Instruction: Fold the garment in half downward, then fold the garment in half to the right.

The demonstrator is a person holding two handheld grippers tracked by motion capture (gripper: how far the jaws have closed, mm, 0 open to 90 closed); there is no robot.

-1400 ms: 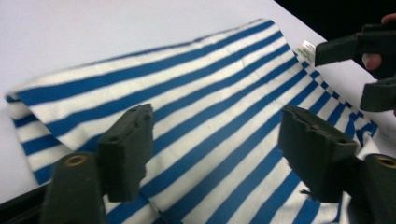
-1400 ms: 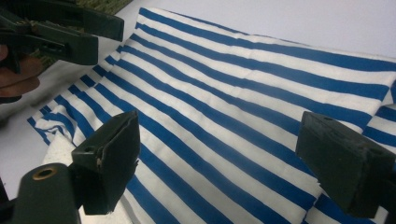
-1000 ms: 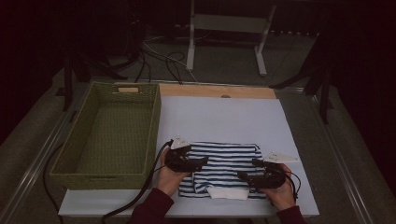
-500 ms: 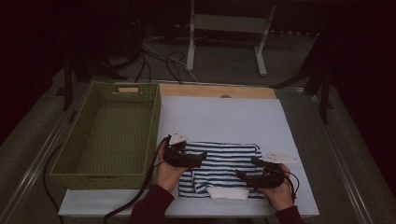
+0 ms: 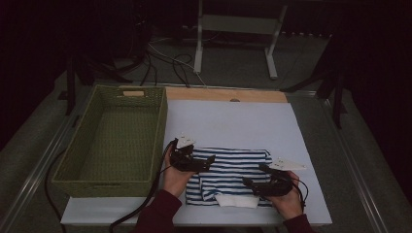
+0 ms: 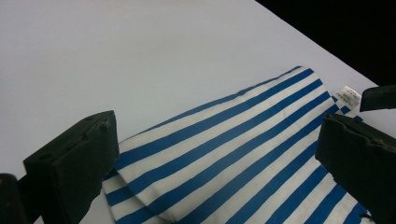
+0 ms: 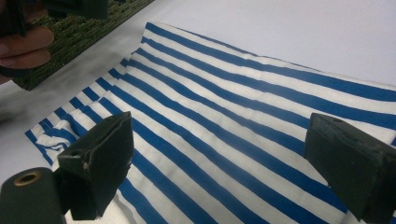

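One shirt (image 5: 233,175), folded, of soft cloth in blue and white stripes, with a plain white band at its near edge and a small white label at one corner in the left gripper view; roughly a rectangle, flat, with a folded flap overlying its left part. It lies on the near half of the sheet (image 5: 233,121), close to the sheet's near edge and midway between its left and right edges. Long axis runs left to right, along the near edge; the stripes run the same way; the white band faces the person. One sheet, white, smooth, rectangular, covering the table top. One strip (image 5: 226,94) of bare pale wood shows at the table's far edge. One basket (image 5: 68,179), green, woven, rectangular, open-topped, with a handle slot in its far wall, standing along the table's left edge just beside the sheet. Two grippers, black, hard, blocky-jawed, each held in one hand, each trailing a cable. Left gripper (image 5: 210,160): over the shirt's left part, pointing right; jaws have just been opening and now stand wide apart above the cloth, nothing pinched between them. Right gripper (image 5: 246,183): over the shirt's near right part, pointing left; jaws spread wide, striped cloth lying below them, not gripped.
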